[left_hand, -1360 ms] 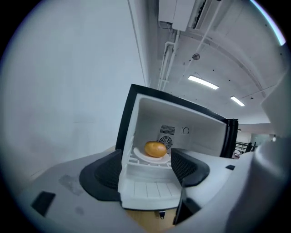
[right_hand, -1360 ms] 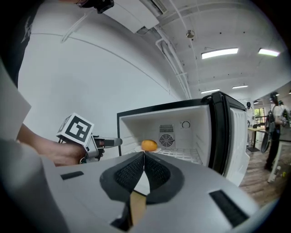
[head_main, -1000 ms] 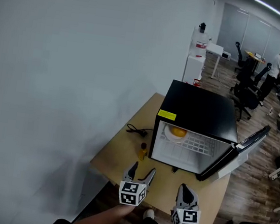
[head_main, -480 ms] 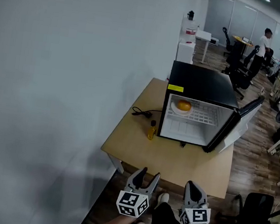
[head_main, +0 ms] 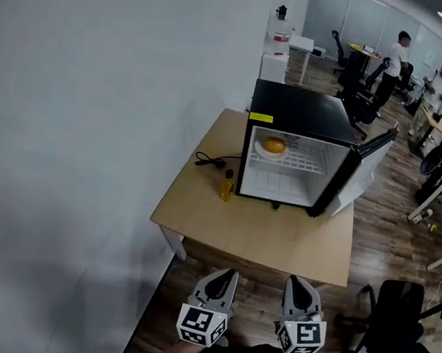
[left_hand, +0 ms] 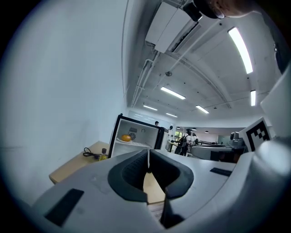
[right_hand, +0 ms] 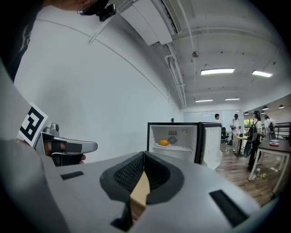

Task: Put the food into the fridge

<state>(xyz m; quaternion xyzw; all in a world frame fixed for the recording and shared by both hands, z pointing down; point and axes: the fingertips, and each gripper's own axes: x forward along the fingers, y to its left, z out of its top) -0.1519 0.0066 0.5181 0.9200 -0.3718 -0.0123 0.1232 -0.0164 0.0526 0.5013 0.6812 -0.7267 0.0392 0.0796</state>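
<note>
Both claws have drawn back from the desk (head_main: 253, 236) since a second ago, when they hung over its near edge; now they hover side by side above the wooden floor (head_main: 257, 298), short of the desk and well apart from everything on it; my left claw (head_main: 226, 276) has just been closing and now sits clenched, its pads pressed together with nothing between them; my right claw (head_main: 298, 282) is clenched too, tips meeting on empty air; straight ahead on the desk stands the small black fridge (head_main: 298, 113), its door (head_main: 366, 160) swung wide open to the right; the food, a round orange item (head_main: 273, 145), lies on a white plate (head_main: 263, 153) at the left end of the fridge's upper wire shelf (head_main: 308, 160), already inside the white compartment; below that shelf I see nothing stored; just left of the fridge a small yellow bottle (head_main: 227, 187) stands upright on the desk, and a black cable (head_main: 207, 160) lies coiled behind it, nearer the white wall (head_main: 92, 114); a dark office chair (head_main: 395, 324) sits on the floor to the right of the desk; further back, past the fridge, two people (head_main: 396, 57) stand among other desks and chairs.
</note>
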